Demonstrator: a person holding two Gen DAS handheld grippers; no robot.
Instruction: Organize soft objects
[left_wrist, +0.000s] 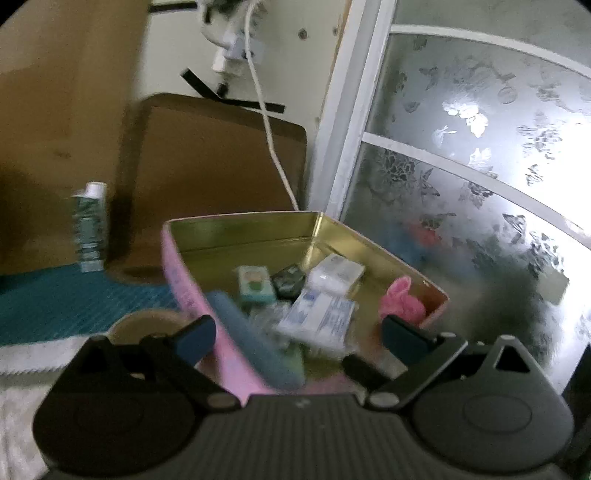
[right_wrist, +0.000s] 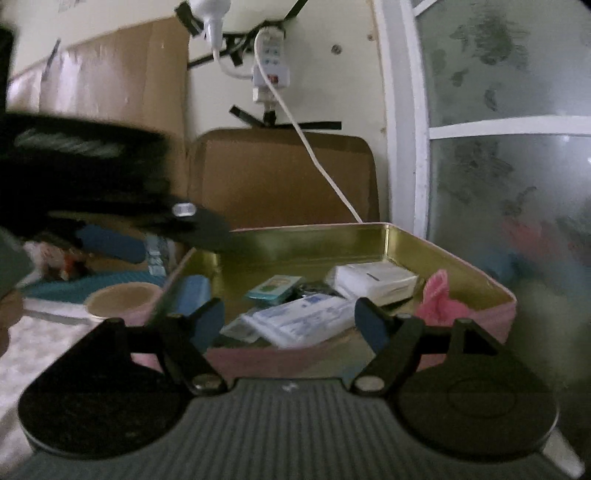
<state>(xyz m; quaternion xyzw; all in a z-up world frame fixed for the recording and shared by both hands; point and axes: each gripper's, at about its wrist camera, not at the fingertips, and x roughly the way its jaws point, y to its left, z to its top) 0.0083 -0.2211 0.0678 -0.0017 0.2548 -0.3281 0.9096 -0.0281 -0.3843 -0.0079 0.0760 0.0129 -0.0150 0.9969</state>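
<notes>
An open pink tin (left_wrist: 251, 229) (right_wrist: 314, 240) with a gold inside stands by the window. In it lie a white tissue pack (left_wrist: 336, 273) (right_wrist: 376, 280), a blue-and-white packet (left_wrist: 317, 314) (right_wrist: 306, 319), a small teal pack (left_wrist: 255, 286) (right_wrist: 273, 288), a dark item (left_wrist: 288, 280), a pink soft thing (left_wrist: 400, 299) (right_wrist: 437, 299) at the right wall and a blue roll (left_wrist: 243, 332) (right_wrist: 194, 291) at the left wall. My left gripper (left_wrist: 299, 338) hangs open over the tin's near left corner, holding nothing. My right gripper (right_wrist: 290, 319) is open at the near rim, also holding nothing. One blue pad (right_wrist: 110, 242) of the left gripper shows blurred at left.
A tape roll (left_wrist: 147, 325) (right_wrist: 122, 299) lies left of the tin beside a teal mat (left_wrist: 74, 299). A small bottle (left_wrist: 90, 225) stands further left. Cardboard (left_wrist: 221, 158) leans behind the tin, with a white cable (left_wrist: 273, 147) hanging over it. A frosted window (left_wrist: 461, 166) closes the right side.
</notes>
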